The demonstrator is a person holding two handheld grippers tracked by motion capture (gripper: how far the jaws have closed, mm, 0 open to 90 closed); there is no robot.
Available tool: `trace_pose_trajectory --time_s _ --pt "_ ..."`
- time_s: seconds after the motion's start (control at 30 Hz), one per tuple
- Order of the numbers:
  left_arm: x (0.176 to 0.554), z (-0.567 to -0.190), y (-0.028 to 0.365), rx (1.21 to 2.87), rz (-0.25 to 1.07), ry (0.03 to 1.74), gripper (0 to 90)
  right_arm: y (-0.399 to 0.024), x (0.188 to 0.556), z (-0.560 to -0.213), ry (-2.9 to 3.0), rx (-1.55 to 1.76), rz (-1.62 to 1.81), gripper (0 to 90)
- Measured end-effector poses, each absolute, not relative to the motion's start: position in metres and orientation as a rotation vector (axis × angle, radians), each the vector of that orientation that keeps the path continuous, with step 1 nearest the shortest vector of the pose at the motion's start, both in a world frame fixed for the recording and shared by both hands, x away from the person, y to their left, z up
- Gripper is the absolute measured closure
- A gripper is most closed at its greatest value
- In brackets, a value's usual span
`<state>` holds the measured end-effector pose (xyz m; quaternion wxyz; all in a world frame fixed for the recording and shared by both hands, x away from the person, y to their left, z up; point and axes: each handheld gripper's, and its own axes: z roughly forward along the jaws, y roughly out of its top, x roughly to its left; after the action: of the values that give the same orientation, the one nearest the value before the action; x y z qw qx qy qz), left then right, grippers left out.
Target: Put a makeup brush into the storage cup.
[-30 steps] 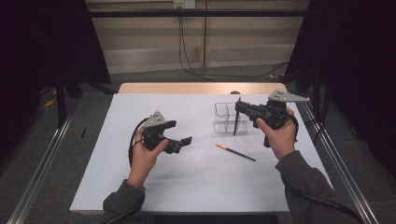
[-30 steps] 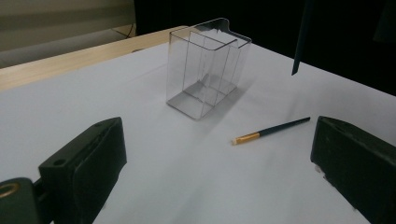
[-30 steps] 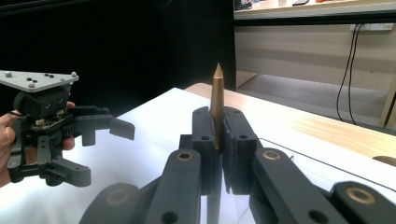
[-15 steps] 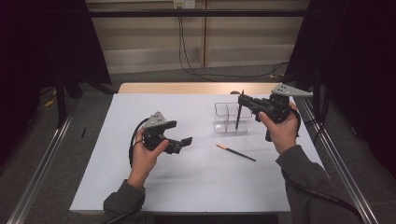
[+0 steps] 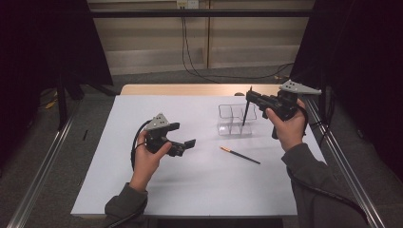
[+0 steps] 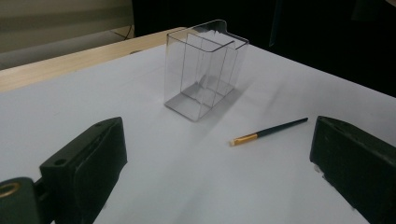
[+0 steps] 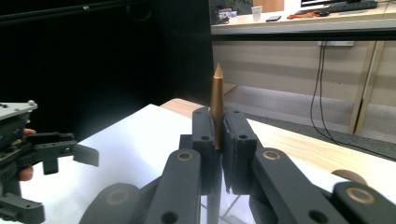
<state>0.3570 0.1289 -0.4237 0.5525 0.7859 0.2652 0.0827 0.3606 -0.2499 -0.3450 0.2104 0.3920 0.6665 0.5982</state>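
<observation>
**Now upright: brush poised over the box**

Right gripper (image 5: 251,96) is pinching a brush (image 5: 245,112), jaws pressed tight on its handle; in the right gripper view the gold pointed end (image 7: 217,105) sticks up between the pads. A second ago that brush leaned, its lower end clear of the clear box (image 5: 235,119). Half a second ago it stood nearly plumb above it. At this moment the high view shows the brush vertical, its lower end inside the box outline, seemingly in the right-hand compartment, though which cell exactly is hard to tell through clear walls. The hand has hardly travelled; the change is mostly a tilt of the brush to upright.

Left gripper (image 5: 183,143) rests near the table's (image 5: 199,190) left-centre, jaws spread and holding nothing, unmoved across the three frames. A second brush (image 5: 240,155) lies flat on the table in front of the box, well apart from it, towards the right edge; it has not shifted.

My reading: the first brush is nearly stowed, needing only lowering and release. The lying one would come after.
</observation>
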Motion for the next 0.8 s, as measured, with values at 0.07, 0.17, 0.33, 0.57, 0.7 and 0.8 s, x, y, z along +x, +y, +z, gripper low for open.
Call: trace_pose_trajectory --time_s 0.07,0.17,0.33,0.57,0.7,0.8 --pt "0.357 -0.424 0.129 1.856 0.194 0.625 3.6 -0.252 0.363 -0.345 1.851 1.087 1.657 84.4" --pt "0.357 -0.423 0.129 1.854 0.196 0.627 3.6 -0.255 0.365 -0.344 1.842 1.098 1.64 84.4" --pt "0.358 -0.424 0.13 1.846 0.192 0.631 3.7 -0.263 0.369 -0.344 1.825 1.11 1.623 84.4" --pt "0.358 -0.425 0.131 1.846 0.193 0.629 3.7 -0.27 0.375 -0.343 1.807 1.127 1.6 84.4" --pt "0.358 -0.425 0.131 1.844 0.19 0.632 3.7 -0.274 0.379 -0.342 1.789 1.129 1.593 84.4" --pt "0.358 -0.425 0.13 1.844 0.189 0.631 3.7 -0.275 0.381 -0.342 1.785 1.132 1.583 84.4"
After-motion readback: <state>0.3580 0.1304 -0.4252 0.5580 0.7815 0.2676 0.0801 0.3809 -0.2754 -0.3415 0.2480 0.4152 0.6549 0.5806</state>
